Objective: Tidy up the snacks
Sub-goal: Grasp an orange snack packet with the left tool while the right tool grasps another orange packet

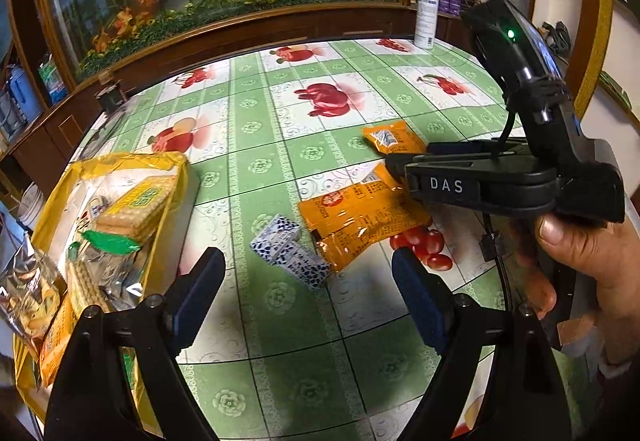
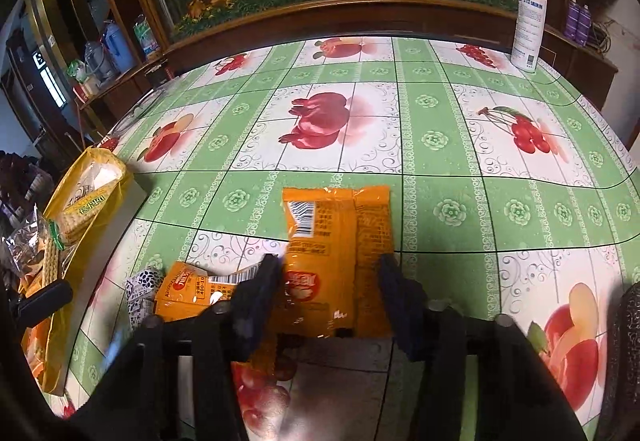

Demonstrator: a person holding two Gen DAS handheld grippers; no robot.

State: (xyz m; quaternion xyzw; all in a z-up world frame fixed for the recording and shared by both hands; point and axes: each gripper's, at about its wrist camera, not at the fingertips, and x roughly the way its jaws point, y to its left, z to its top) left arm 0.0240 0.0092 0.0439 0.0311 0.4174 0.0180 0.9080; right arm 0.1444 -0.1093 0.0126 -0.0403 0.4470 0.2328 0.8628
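Orange snack packet [image 2: 328, 257] between right jaws

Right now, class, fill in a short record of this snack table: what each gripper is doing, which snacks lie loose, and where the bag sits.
Right gripper: jaws closed against both sides of an orange packet
Left gripper: jaws open, nothing between them, above the table
Loose snacks: second orange packet, with blue-and-white packets beside it
Yellow bag: at the table's left edge, open, with crackers inside
Far edge: white spray bottle, upright
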